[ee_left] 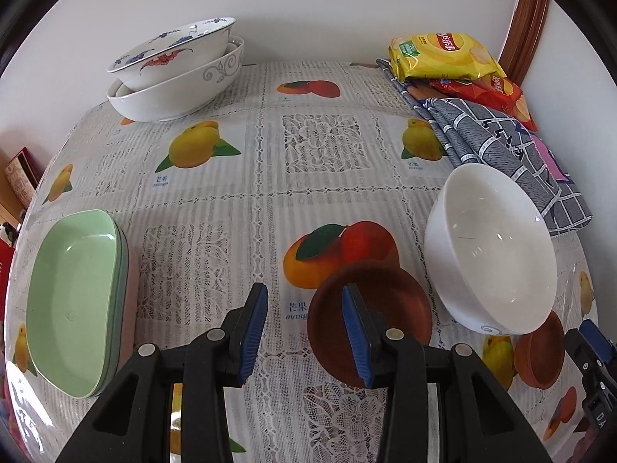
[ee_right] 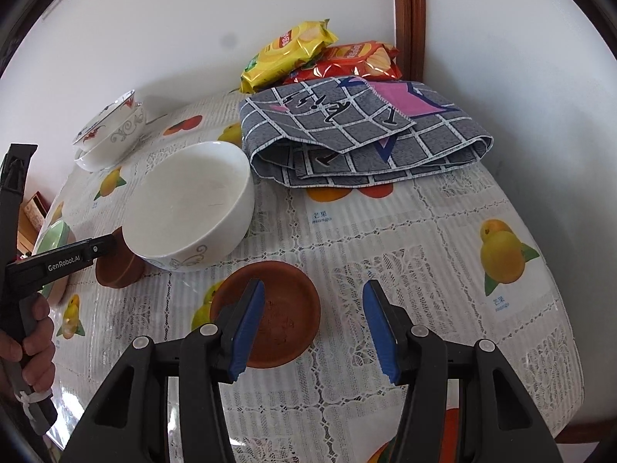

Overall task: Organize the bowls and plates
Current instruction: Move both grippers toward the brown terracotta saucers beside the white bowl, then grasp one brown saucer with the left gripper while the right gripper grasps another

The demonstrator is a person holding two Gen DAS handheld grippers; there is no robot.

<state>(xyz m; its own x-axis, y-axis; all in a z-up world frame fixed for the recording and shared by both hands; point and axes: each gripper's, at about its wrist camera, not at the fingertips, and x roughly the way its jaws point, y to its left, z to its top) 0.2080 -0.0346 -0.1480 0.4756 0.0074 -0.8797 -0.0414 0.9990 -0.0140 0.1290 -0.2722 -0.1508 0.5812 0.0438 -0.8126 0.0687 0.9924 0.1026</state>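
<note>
A plain white bowl [ee_left: 489, 250] [ee_right: 189, 204] rests tilted on the rim of a brown saucer [ee_left: 370, 320] [ee_right: 119, 266]. A second brown saucer [ee_right: 270, 312] [ee_left: 540, 351] lies flat nearer the right side. A stack of green plates [ee_left: 73, 297] [ee_right: 52, 239] sits at the left. Two patterned bowls [ee_left: 177, 65] [ee_right: 110, 131] are nested at the back left. My left gripper [ee_left: 304, 332] is open, its right finger over the first saucer. My right gripper [ee_right: 314, 332] is open, its left finger over the second saucer.
A folded grey checked cloth [ee_right: 358, 135] [ee_left: 501, 142] lies at the back right, with yellow [ee_right: 285, 54] and red [ee_right: 354, 61] snack bags behind it by the wall. The fruit-print tablecloth [ee_right: 424, 250] covers the table; its right edge drops off close by.
</note>
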